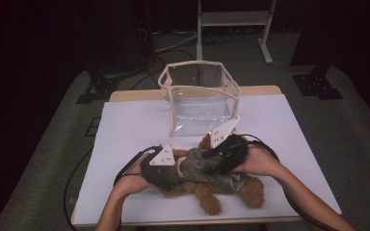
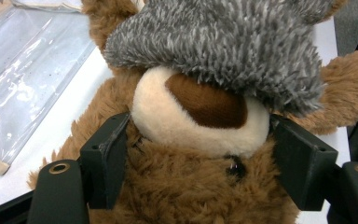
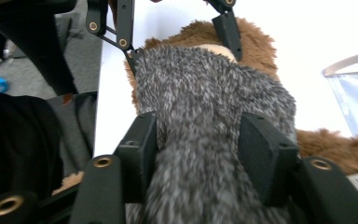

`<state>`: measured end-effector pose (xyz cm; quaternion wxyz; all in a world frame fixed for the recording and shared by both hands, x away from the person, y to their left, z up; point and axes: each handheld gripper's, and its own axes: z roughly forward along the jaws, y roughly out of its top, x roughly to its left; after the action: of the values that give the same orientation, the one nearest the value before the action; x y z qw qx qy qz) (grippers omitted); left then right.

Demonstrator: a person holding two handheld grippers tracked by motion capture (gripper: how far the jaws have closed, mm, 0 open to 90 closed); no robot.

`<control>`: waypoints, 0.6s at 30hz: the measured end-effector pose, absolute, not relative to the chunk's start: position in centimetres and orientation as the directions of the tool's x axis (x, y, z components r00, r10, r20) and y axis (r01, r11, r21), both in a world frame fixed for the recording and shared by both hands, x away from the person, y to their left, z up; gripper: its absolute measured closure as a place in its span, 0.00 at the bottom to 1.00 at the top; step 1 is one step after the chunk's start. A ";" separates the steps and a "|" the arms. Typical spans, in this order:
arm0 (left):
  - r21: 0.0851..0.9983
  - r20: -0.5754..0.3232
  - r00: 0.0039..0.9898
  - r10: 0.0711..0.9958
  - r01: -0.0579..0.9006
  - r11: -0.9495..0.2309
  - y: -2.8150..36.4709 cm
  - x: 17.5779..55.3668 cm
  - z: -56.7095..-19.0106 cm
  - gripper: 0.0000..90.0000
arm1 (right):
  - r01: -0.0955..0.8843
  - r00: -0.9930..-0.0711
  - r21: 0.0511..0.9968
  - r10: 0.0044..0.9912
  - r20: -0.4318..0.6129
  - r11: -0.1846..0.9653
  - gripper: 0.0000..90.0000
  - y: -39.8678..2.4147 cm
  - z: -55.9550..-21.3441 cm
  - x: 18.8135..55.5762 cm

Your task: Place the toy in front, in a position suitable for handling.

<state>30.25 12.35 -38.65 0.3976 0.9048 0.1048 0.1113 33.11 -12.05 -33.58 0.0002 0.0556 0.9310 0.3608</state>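
A brown teddy bear (image 1: 212,190) lies on the white table (image 1: 135,120) with a fuzzy grey garment (image 1: 197,166) over its head and upper body. My left gripper (image 2: 200,154) has its jaws against both sides of the bear's head, just below the cream muzzle (image 2: 200,116), and the grey garment (image 2: 223,42) covers the head above. My right gripper (image 3: 198,144) stands wide around the grey garment (image 3: 205,84), which lies between its jaws. Farther off in the right gripper view, the left gripper (image 3: 182,32) sits at the bear's head (image 3: 256,42).
A clear plastic bag with a cream rim (image 1: 200,96) stands open behind the bear at the table's far middle; it also lies at the left in the left gripper view (image 2: 23,70). Black cables trail from both grippers across the table. Dark floor surrounds the table.
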 end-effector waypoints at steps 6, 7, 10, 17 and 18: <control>0.735 0.126 0.960 0.252 0.080 -0.673 12.6 30.2 -38.7 0.30 | 0.098 -0.995 0.607 0.088 0.047 0.788 0.64 -10.3 -35.5 33.9; 0.743 0.117 0.959 0.257 0.087 -0.664 12.6 30.2 -38.8 0.30 | 0.100 -0.995 0.609 0.087 0.051 0.787 0.72 -10.4 -35.5 33.9; 0.745 0.114 0.960 0.255 0.087 -0.661 12.6 30.2 -38.7 0.30 | 0.097 -0.995 0.616 0.088 0.044 0.782 0.79 -11.5 -34.9 33.7; 0.735 0.123 0.959 0.254 0.083 -0.673 12.6 30.2 -38.7 0.30 | 0.149 -0.985 0.656 0.169 0.033 0.740 0.80 -16.1 -33.6 33.9; 0.734 0.125 0.959 0.253 0.082 -0.675 12.6 30.2 -38.6 0.30 | 0.160 -0.981 0.659 0.191 0.026 0.735 0.80 -17.0 -33.4 34.0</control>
<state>30.21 12.57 -38.63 0.3927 0.9086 0.0921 0.1087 33.98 -16.95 -33.43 0.0218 0.0943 0.9310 0.3519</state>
